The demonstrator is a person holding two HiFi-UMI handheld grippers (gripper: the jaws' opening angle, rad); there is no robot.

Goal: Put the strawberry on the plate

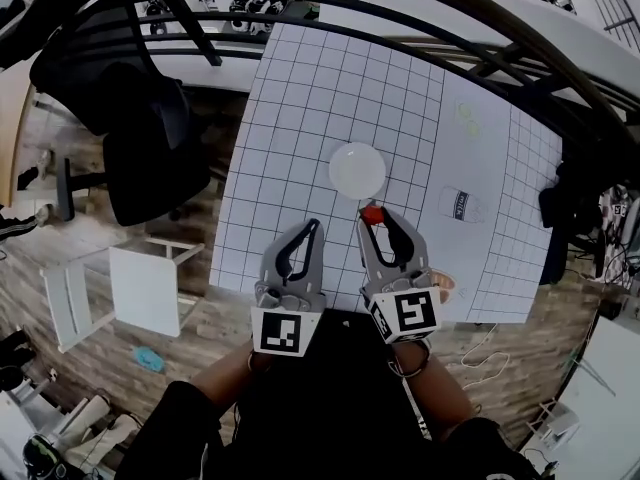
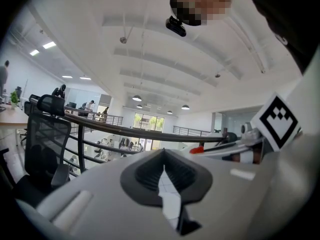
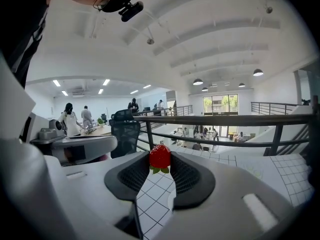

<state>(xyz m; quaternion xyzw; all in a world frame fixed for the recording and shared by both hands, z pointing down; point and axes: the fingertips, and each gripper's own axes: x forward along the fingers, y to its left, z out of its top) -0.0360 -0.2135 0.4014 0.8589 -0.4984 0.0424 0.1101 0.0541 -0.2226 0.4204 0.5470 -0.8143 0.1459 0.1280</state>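
**While the strawberry sits in my right gripper, the plate is empty**

Since the strawberry is already pinched at the very tips of the right gripper, I judge the pick-up done. The jaws stand partly apart, with a pad pressing on each side of the berry, and it looks clear of the table. What is left is the carry, the lowering and the release.

The plate lies just ahead of those fingertips and a little toward the left gripper's side. It is bare, and the berry is near its closest rim but not over it.

In the right gripper view the green leaves show on the berry's underside, with the red body rising above them. I read its long axis as roughly upright, across the line of the squeeze, with the pointed end up. The fruit is nearly round, so that is a loose reading.

Beside the right gripper, on its left, the left gripper has its tips pressed together with nothing between them.
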